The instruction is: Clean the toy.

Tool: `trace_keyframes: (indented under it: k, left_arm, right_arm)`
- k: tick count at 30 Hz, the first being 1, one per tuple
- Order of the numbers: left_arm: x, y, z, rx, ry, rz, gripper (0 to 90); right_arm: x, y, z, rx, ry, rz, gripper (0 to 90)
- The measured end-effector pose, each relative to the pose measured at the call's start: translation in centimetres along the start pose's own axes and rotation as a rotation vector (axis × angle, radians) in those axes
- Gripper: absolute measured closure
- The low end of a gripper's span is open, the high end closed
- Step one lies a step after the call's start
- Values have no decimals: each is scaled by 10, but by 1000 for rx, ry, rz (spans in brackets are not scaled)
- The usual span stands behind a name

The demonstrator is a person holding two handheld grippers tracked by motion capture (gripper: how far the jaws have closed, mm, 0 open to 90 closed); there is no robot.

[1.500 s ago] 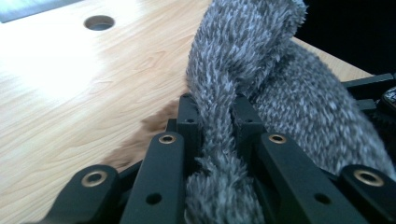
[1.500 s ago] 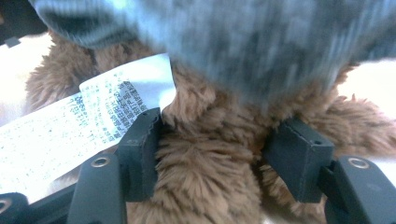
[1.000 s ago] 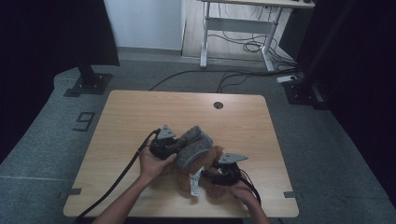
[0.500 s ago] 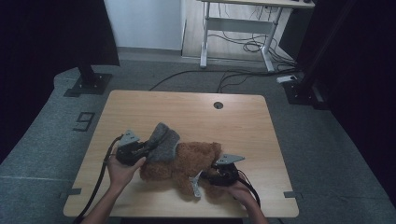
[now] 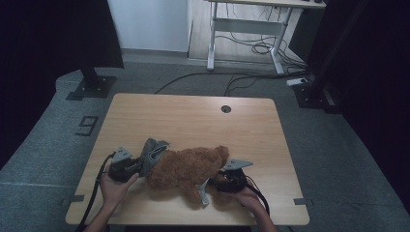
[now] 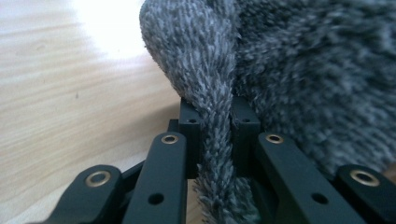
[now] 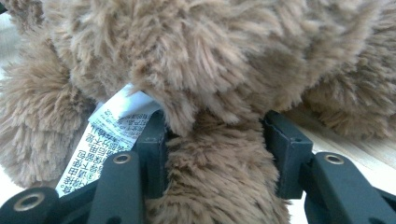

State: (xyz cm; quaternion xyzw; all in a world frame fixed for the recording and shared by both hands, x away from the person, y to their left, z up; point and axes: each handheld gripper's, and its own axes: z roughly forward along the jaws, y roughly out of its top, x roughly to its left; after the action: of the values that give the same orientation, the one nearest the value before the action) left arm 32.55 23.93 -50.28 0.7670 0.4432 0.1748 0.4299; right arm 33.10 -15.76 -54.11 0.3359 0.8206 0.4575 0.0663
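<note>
Left gripper (image 5: 138,166) pinches the grey knitted garment (image 5: 153,152) at the brown plush bear's (image 5: 186,169) left end; right gripper (image 5: 217,182) clamps its leg, bear lying along the table's (image 5: 193,116) near edge.

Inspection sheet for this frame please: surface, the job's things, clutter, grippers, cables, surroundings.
Surface: wooden table, round hole near its far edge.
Job's things: brown teddy bear lying on the table, grey knitted garment at its left end, white label.
Clutter: nothing seen.
Grippers: left gripper shut on a fold of the garment; right gripper clamped on a limb of the bear.
Cables: one trails from each gripper; more on the floor behind.
Surroundings: grey floor, white desk frame, dark stands.
</note>
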Motion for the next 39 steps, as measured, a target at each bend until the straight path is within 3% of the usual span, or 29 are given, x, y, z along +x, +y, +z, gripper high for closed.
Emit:
trace_keyframes:
  k: [5, 7, 10, 13, 15, 19, 22, 25, 28, 31, 35, 39]
  left_arm:
    - [7, -10, 4, 50, -11, -32, 789]
    - [9, -5, -1, 26, -14, -40, 789]
    - [5, 15, -14, -43, -19, -25, 789]
    - [-9, 43, -24, -106, -63, 13, 789]
    - [-24, 61, -22, -122, -87, 54, 789]
    - [-60, 87, -2, -106, -151, 135, 788]
    - [-76, 95, 20, -60, -162, 170, 787]
    - [-78, 91, 38, -5, -173, 163, 786]
    - [-77, 79, 47, 19, -176, 152, 785]
    - [-72, 68, 44, -3, -210, 109, 787]
    - [-68, 56, 39, -25, -231, 86, 789]
    - [-70, 47, 36, -48, -241, 85, 790]
  right_arm:
    - [0, 0, 0, 1, -1, -1, 485]
    - [0, 0, 0, 1, 0, 0, 484]
    - [0, 0, 0, 4, 1, 0, 480]
    - [0, 0, 1, 2, 1, -2, 479]
    - [0, 0, 0, 3, 1, -2, 479]
    - [0, 0, 0, 2, -1, -4, 478]
    - [0, 0, 0, 3, -2, -6, 469]
    - [-1, 0, 0, 5, -2, -2, 442]
    - [0, 0, -3, -1, 0, -24, 411]
    - [-1, 1, -8, 5, 12, -57, 383]
    - [-3, 4, -21, -25, 44, -66, 328]
    - [-1, 12, -24, -89, 65, -6, 227]
